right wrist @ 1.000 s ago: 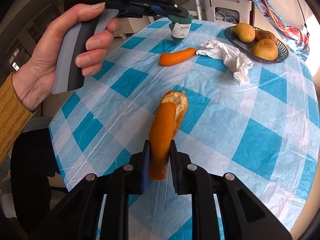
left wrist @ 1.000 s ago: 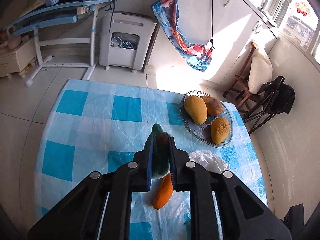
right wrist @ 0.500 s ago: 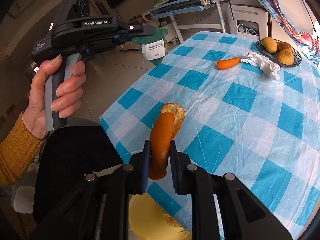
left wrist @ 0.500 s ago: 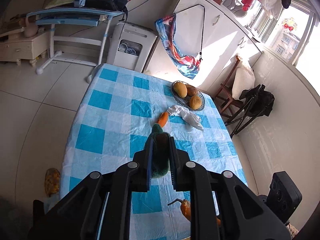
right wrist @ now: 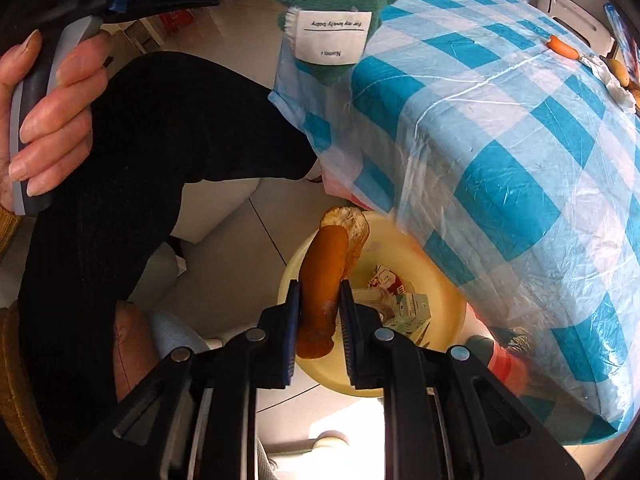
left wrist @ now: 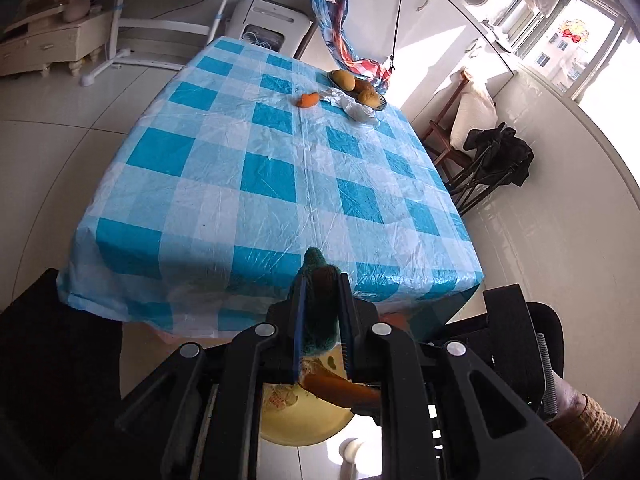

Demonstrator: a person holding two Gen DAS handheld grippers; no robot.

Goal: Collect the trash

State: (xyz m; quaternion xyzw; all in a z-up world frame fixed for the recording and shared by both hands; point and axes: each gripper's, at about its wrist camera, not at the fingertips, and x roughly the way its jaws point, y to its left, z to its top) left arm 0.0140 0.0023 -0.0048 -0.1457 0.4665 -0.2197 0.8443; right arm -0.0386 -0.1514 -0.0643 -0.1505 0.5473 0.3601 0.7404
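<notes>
Right gripper, jaws just been opening, peel between them over the yellow basin at 6 o'clock of the table; should spread wider, drop it clean. Left gripper clenched on green cloth.

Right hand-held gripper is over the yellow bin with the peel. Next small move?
Probably open wider and let the peel fall. It hangs over the bin, the right hand-held gripper has just been opening, and the peel still sits between the pads.
</notes>
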